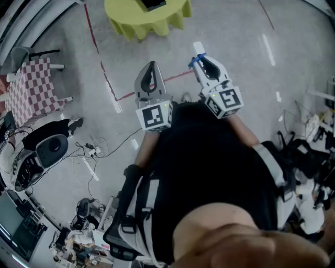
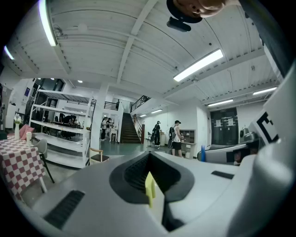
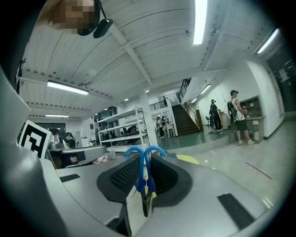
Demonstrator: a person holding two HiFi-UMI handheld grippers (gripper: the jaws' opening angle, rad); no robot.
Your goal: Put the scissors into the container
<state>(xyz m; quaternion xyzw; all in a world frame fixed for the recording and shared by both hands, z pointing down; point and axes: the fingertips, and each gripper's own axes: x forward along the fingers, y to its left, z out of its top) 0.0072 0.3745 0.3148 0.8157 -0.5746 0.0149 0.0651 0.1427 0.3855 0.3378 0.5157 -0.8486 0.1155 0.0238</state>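
Observation:
The scissors (image 3: pixel 143 178) have blue loop handles that point away from the camera, and my right gripper (image 3: pixel 144 187) is shut on them. The head view shows the blue handles (image 1: pixel 196 60) poking out at the tip of the right gripper (image 1: pixel 203 62). My left gripper (image 1: pixel 151 73) is held beside it, over the floor. Its jaws are shut with nothing between them, only a yellow strip showing in the left gripper (image 2: pixel 149 186). A yellow-green round table (image 1: pixel 147 18) with a dark object (image 1: pixel 153 4) on it stands ahead. I cannot make out a container.
Red tape lines (image 1: pixel 107 78) cross the grey floor. A checkered table (image 1: pixel 29 89) and a chair stand at the left, with cables and gear (image 1: pixel 47 149) below them. Shelving (image 2: pixel 64 132), a staircase (image 2: pixel 129 129) and standing people (image 2: pixel 175 139) are far off in the hall.

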